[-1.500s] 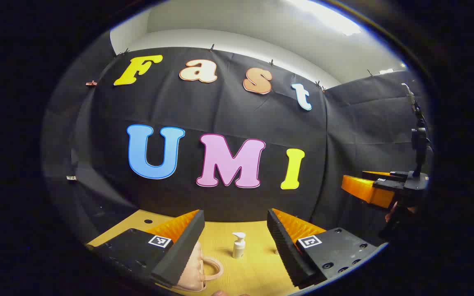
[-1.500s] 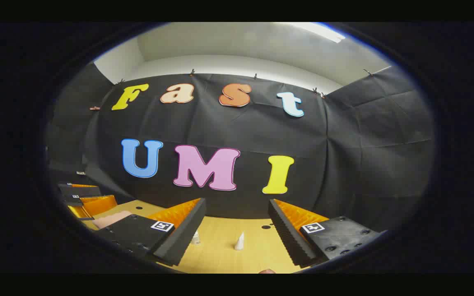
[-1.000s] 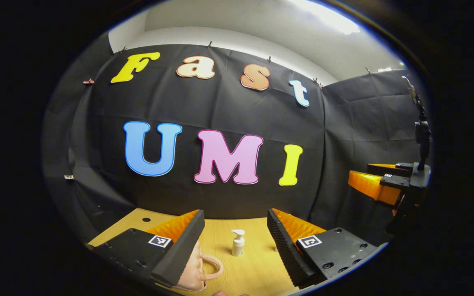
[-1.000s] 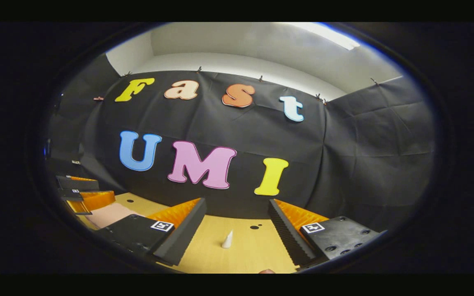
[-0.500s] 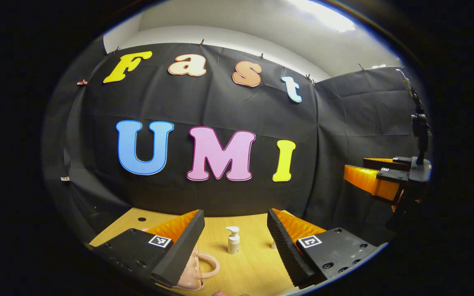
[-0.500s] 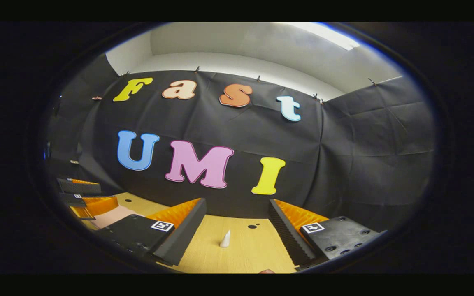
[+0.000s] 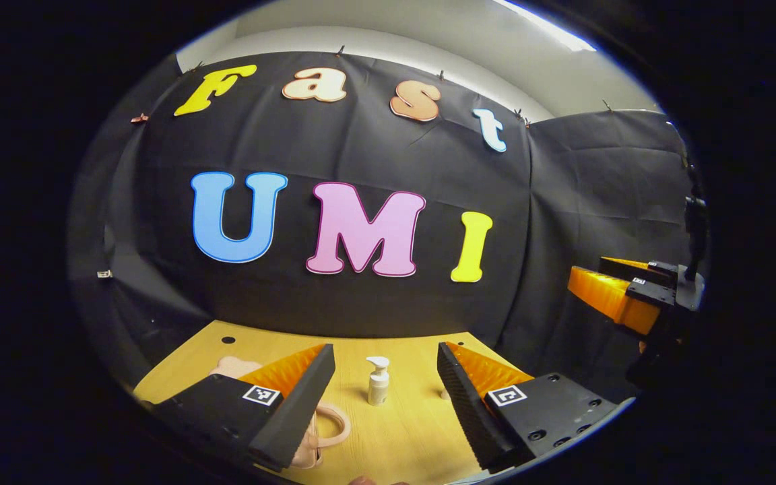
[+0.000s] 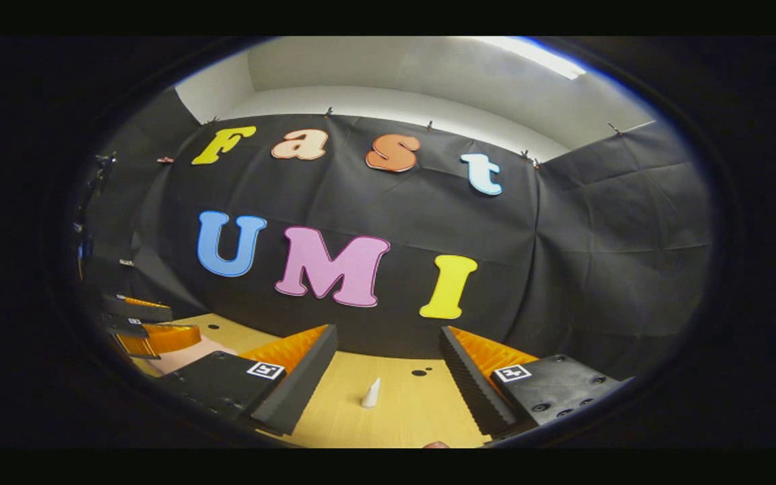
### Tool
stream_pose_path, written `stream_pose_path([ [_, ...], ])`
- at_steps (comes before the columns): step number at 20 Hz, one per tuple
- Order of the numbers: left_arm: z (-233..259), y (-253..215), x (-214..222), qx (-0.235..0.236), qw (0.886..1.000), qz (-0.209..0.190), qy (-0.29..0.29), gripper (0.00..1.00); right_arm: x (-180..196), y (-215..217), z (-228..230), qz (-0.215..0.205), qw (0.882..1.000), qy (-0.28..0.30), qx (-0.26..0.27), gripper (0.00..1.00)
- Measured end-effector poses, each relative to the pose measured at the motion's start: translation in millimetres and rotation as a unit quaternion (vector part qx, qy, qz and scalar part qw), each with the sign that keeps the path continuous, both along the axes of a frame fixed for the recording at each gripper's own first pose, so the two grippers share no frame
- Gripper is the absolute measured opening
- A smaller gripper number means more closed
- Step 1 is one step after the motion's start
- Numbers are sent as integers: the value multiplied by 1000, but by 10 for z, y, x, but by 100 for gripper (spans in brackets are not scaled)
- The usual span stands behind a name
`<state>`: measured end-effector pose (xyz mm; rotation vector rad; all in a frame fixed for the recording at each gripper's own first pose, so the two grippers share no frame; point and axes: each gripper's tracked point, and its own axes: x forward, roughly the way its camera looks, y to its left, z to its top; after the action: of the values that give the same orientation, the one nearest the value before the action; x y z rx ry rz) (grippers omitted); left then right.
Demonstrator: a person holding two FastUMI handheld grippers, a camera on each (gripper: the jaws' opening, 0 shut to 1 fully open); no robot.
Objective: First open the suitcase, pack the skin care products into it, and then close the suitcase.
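Down at the bottom of the left gripper view, the left gripper (image 7: 386, 387) hangs over the wooden table (image 7: 401, 438) with its fingers spread wide and nothing between them. A white pump bottle (image 7: 378, 380) stands upright on the table beyond the gap, apart from both fingers. The pink suitcase (image 7: 307, 431) lies at the lower left, mostly hidden behind the left finger; its looped handle and a bit of its body show, so whether it is open or closed cannot be told. A small pale thing just past the right finger is too hidden to name. At the far right edge the right gripper (image 7: 613, 300) is held up off the table, cut by the rim. In the right gripper view, the right gripper (image 8: 388, 380) also stands wide apart and empty above the table (image 8: 415, 417), with a small white cone-shaped tube (image 8: 371, 393) upright ahead. The left gripper (image 8: 149, 330) sits at the far left, over a pink patch of the suitcase (image 8: 182, 356).
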<state>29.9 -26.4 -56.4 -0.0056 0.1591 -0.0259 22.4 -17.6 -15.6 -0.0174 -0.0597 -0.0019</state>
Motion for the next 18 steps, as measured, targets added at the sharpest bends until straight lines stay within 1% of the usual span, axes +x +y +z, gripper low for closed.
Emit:
stream_pose_path([
  [2,-163,-50,89,2,1000,2,23,96,115,9,-97,14,1000,10,12,96],
  [4,-430,-80,171,-5,998,7,59,96,259,-11,-200,26,999,20,22,96],
  [6,-704,-28,238,-12,995,25,97,96,351,60,-269,55,998,29,32,96],
  [10,-1137,97,427,-22,986,64,150,96,396,95,-271,106,994,6,26,96],
  [12,-1415,203,551,-14,980,81,182,96,434,95,-371,126,992,9,18,96],
  [15,-1860,314,733,-22,969,103,225,96,512,86,-479,154,988,13,12,96],
  [16,-2021,338,786,-29,963,108,244,96,549,79,-520,164,986,17,12,96],
  [18,-2290,429,830,-31,950,129,283,96,619,59,-566,185,982,22,12,96],
])
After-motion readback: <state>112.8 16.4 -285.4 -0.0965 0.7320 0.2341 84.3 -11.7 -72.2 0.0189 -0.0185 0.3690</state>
